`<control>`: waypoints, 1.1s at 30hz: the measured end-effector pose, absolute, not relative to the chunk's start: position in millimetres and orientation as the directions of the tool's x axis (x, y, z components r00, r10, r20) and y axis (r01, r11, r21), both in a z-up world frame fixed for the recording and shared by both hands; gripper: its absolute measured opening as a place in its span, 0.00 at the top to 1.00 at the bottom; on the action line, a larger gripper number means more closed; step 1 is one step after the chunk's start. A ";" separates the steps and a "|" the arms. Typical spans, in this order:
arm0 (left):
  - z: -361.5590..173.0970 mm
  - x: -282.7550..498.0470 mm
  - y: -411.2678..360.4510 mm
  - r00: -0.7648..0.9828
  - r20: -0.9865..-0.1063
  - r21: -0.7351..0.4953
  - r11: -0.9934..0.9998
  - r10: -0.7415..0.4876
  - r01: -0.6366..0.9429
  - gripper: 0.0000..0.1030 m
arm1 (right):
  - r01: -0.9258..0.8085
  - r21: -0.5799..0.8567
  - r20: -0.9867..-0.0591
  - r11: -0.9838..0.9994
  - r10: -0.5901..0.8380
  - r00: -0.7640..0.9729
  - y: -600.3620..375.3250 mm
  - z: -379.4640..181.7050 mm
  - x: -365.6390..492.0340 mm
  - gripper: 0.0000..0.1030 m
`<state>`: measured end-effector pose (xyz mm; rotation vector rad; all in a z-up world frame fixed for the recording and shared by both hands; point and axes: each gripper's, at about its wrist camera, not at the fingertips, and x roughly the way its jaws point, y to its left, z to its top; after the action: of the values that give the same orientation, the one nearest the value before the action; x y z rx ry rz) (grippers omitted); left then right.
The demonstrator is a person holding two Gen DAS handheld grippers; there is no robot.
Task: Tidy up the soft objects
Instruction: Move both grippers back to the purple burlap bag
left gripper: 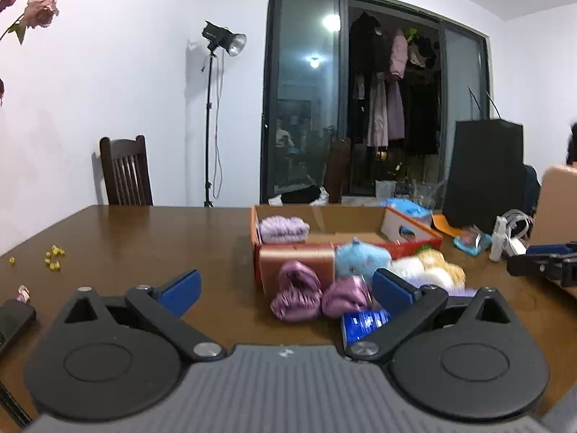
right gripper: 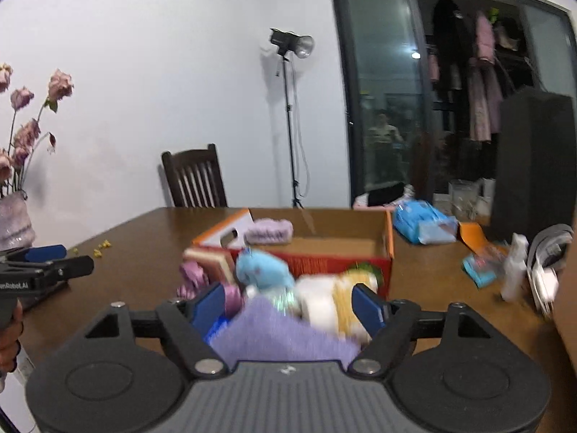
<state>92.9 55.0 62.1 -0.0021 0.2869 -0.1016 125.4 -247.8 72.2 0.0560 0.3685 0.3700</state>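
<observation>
An open cardboard box [left gripper: 411,243] with a red front and orange rim stands on the brown table [left gripper: 126,238]. Inside it, a lilac knitted piece [left gripper: 284,229] lies at the far left corner; the rest of its floor shows bare. Heaped on the table against the box front are a pink block [left gripper: 295,265], a blue plush toy [left gripper: 362,259], shiny purple pouches [left gripper: 301,292], white and yellow yarn [left gripper: 432,269], a blue packet [left gripper: 364,321] and a lavender cloth [right gripper: 281,335]. The left gripper [left gripper: 285,285] is spread wide, holding nothing. The right gripper [right gripper: 288,306] is parted above the heap, and its pads press on nothing.
</observation>
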 end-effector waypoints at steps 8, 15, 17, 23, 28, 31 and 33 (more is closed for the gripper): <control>43.0 91.1 39.5 0.956 -0.283 0.098 0.989 -0.080 0.112 0.00 | -0.270 0.113 -0.376 0.956 0.293 0.879 -237.2 36.7 97.1 0.23; 27.8 106.1 38.2 0.936 -0.342 0.080 0.990 -0.085 0.119 0.00 | -0.247 0.109 -0.401 0.963 0.270 0.875 -236.3 22.6 107.1 0.23; 23.6 107.8 36.3 0.927 -0.361 0.083 0.987 -0.099 0.137 0.00 | -0.230 0.110 -0.402 0.967 0.255 0.879 -239.4 20.4 109.5 0.23; 13.8 123.5 32.1 0.889 -0.409 -0.031 0.977 -0.206 0.212 0.00 | -0.222 0.125 -0.411 0.967 0.255 0.875 -242.4 15.9 117.0 0.25; 11.5 147.1 14.2 0.826 -0.419 -0.202 0.926 -0.377 0.319 0.10 | -0.200 0.191 -0.436 0.961 0.265 0.860 -252.4 5.6 136.6 0.25; 9.4 169.5 -8.6 0.801 -0.438 -0.198 0.913 -0.407 0.356 0.25 | -0.195 0.284 -0.428 0.939 0.306 0.850 -261.0 -3.4 155.6 0.25; 5.9 185.7 -23.1 0.777 -0.469 -0.192 0.907 -0.420 0.374 0.33 | -0.185 0.329 -0.433 0.926 0.322 0.842 -263.2 -10.5 170.2 0.33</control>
<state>185.7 -23.1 5.9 -0.0902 0.5283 -0.4297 170.2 -263.2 -10.5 0.2820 0.5037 0.2718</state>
